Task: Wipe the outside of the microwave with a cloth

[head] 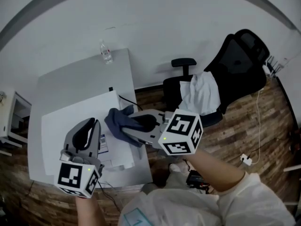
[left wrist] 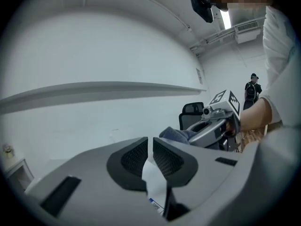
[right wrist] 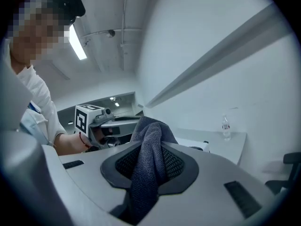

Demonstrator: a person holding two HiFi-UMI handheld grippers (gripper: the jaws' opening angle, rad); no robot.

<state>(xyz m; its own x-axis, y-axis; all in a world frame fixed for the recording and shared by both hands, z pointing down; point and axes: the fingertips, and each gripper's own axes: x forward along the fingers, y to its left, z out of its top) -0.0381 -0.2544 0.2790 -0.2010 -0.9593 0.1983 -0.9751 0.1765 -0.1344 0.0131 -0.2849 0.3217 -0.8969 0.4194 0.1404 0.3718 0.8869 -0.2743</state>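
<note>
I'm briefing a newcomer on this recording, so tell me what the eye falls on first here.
The dark blue cloth stands out first, pinched in the right gripper at the right edge of the white microwave on the grey table. The left gripper, jaws together and empty, sits over the microwave's top. To the right stands a black chair with a white garment draped over it.

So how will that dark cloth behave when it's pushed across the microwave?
Probably floppy: the cloth slumps in soft folds from the right gripper. Likely light, and its textured weave should drag rather than slide, so it may bunch on the microwave.
</note>
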